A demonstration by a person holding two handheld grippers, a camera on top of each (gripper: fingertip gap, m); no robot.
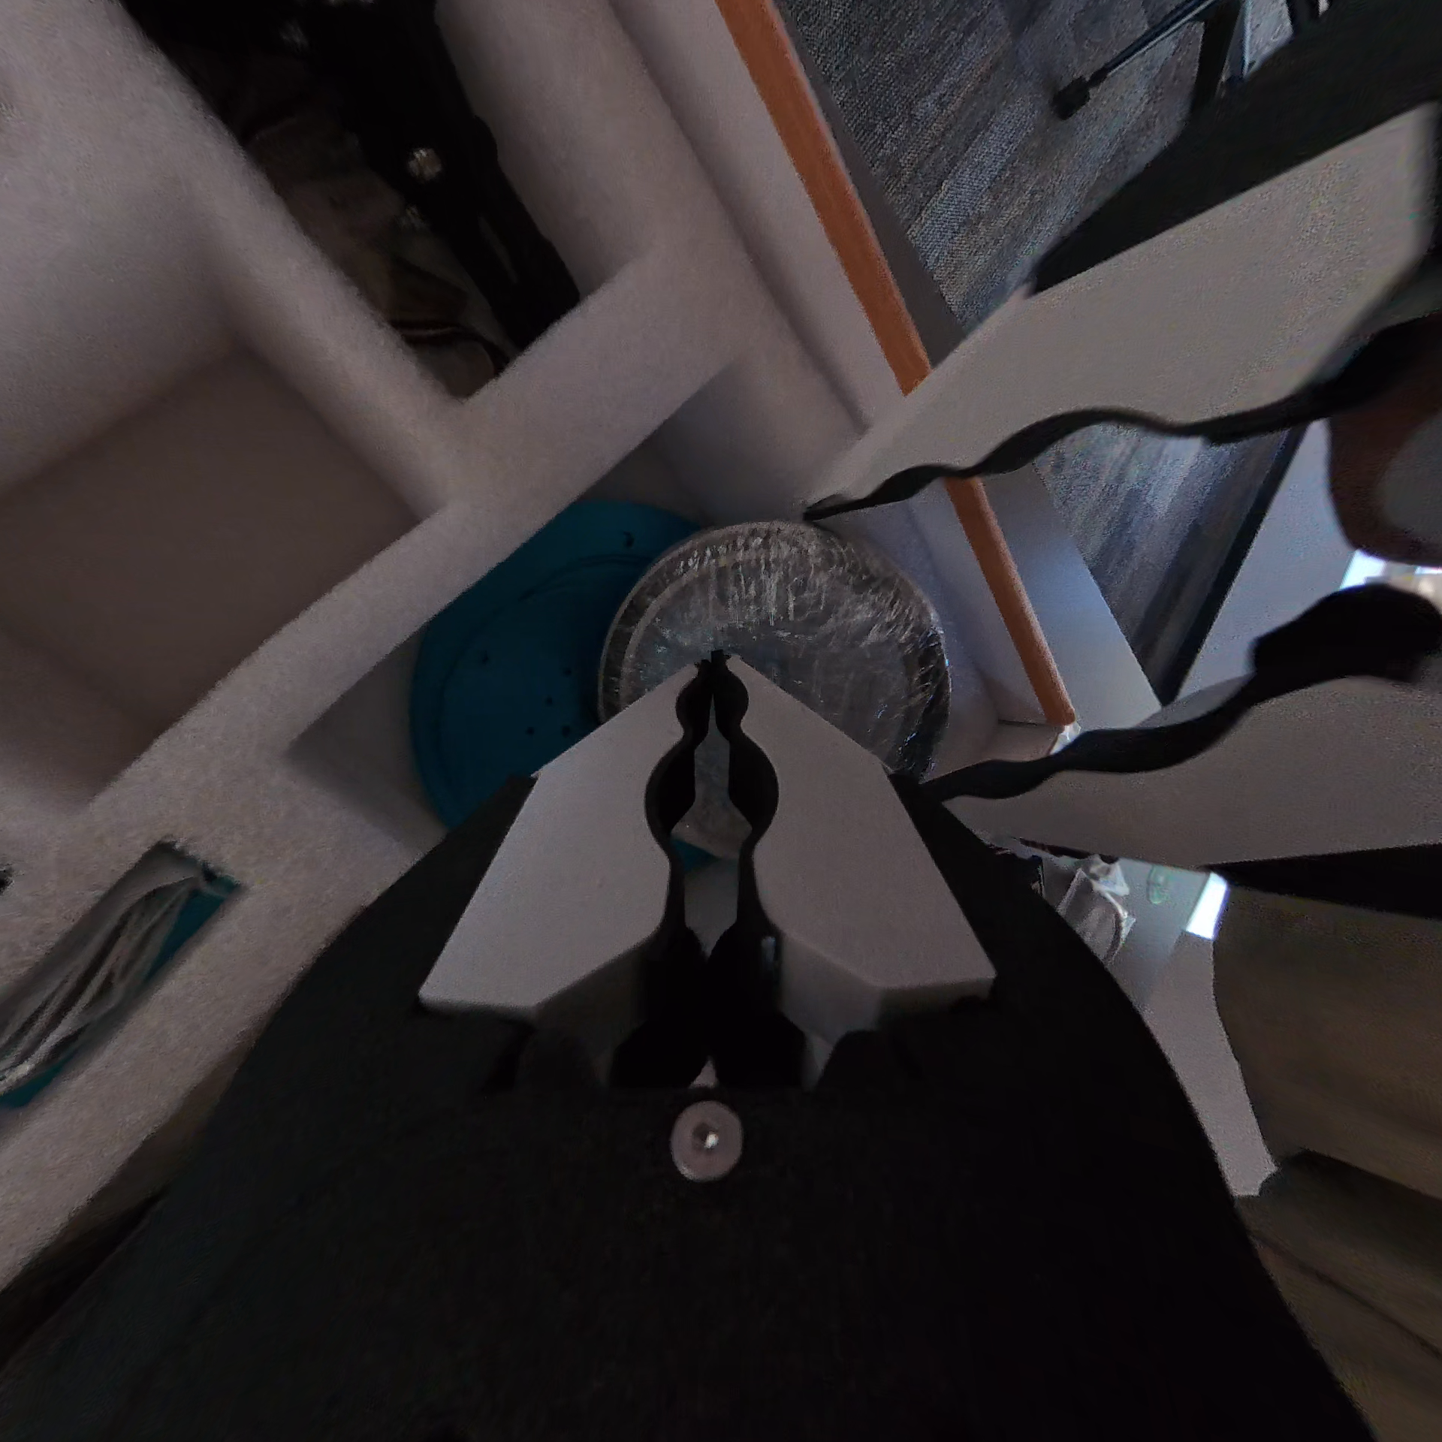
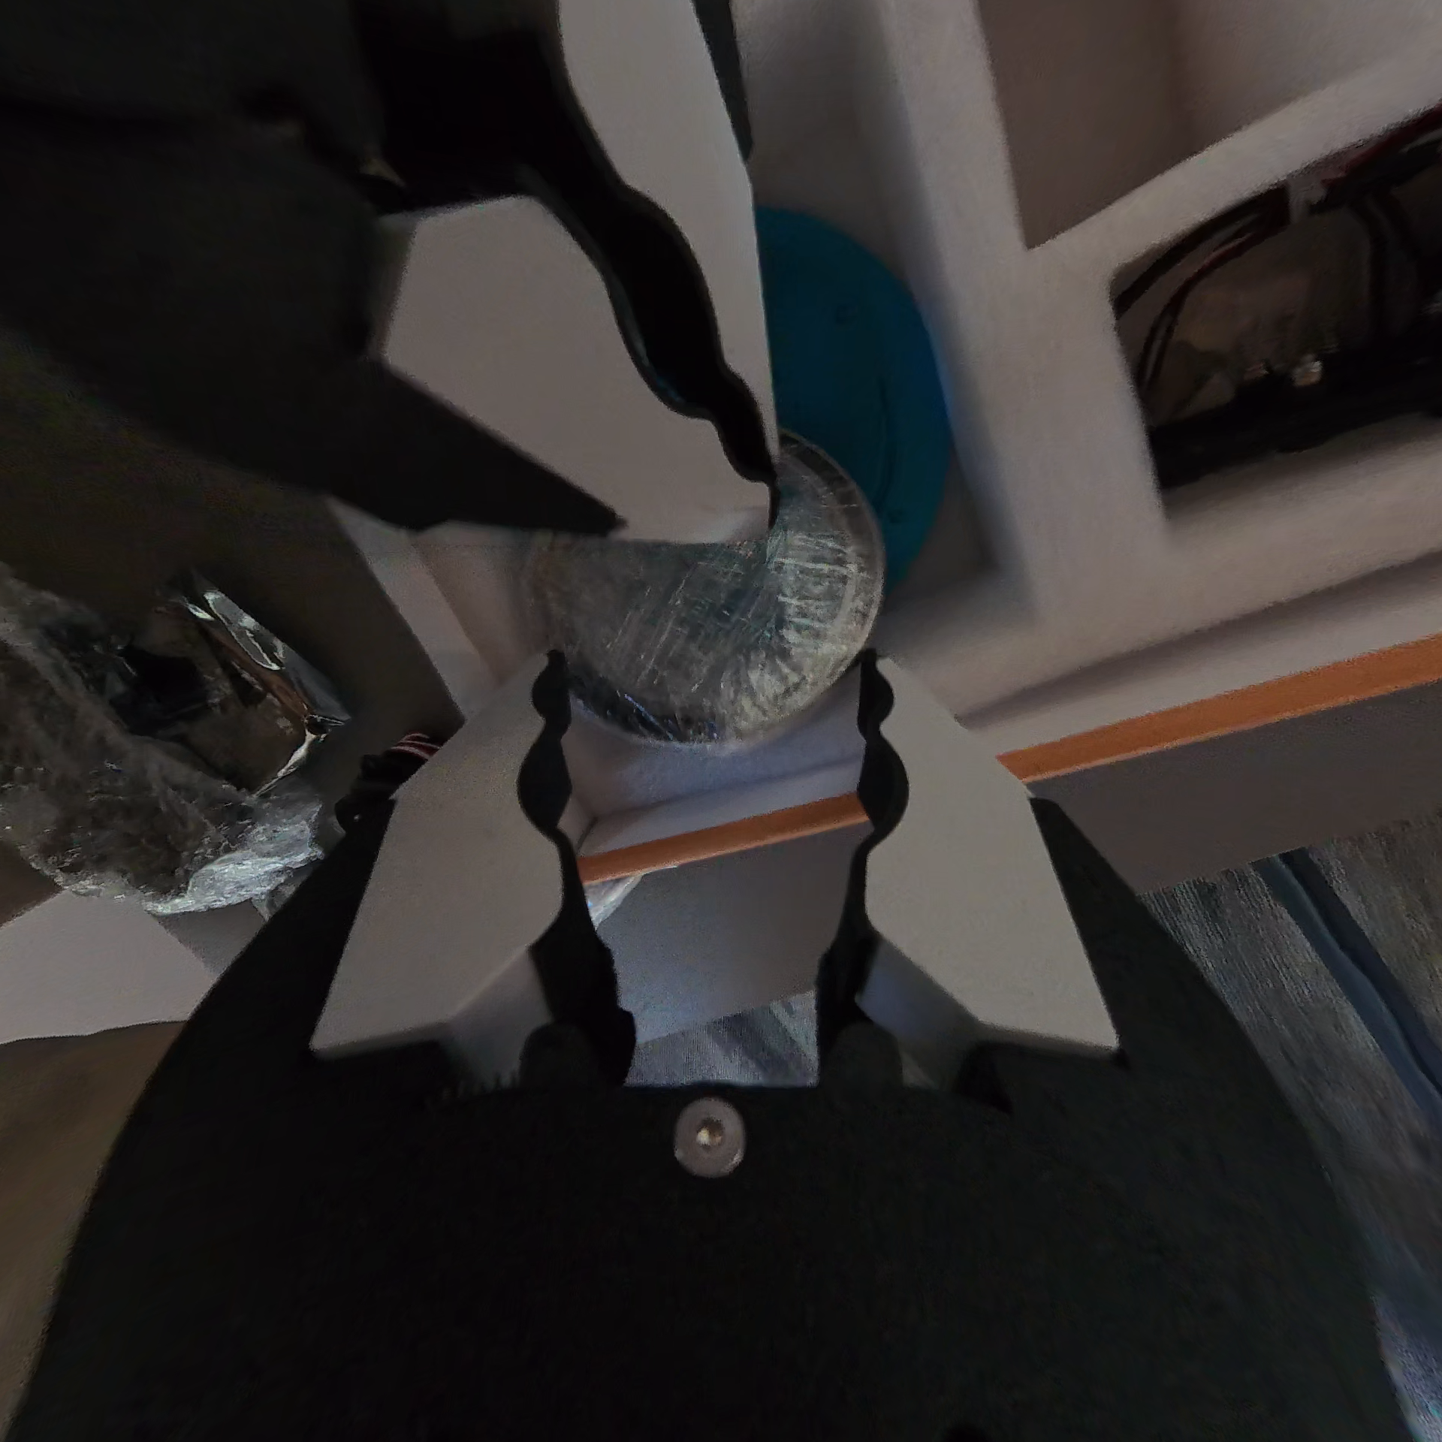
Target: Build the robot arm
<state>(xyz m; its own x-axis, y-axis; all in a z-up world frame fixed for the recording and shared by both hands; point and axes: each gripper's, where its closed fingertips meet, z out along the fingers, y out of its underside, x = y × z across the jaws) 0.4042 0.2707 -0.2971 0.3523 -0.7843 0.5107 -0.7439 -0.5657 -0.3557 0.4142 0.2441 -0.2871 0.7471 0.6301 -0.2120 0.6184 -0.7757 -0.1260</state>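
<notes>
A round disc wrapped in clear film point(image 1: 819, 616) sits tilted in a pocket of a white foam tray point(image 1: 546, 437), leaning over a teal disc point(image 1: 507, 663). My left gripper point(image 1: 714, 662) is shut, its tips pinched on the wrapped disc's face. My right gripper point(image 1: 870, 648) comes in from the right, open, one finger on each side of the disc. In the right wrist view my right gripper point(image 2: 712, 662) is open at the near rim of the wrapped disc point(image 2: 702, 616). The left gripper point(image 2: 768, 488) touches its far side, beside the teal disc point(image 2: 843, 351).
The foam tray point(image 2: 1014, 390) has several pockets: one holds dark parts with wires point(image 2: 1287, 328), another a teal and white item point(image 1: 101, 975). An orange-edged table rim point(image 2: 1170, 718) runs beside the tray, with grey carpet point(image 1: 1014, 156) beyond. Bubble wrap point(image 2: 117, 780) lies at left. The grippers are tip to tip, or close to it.
</notes>
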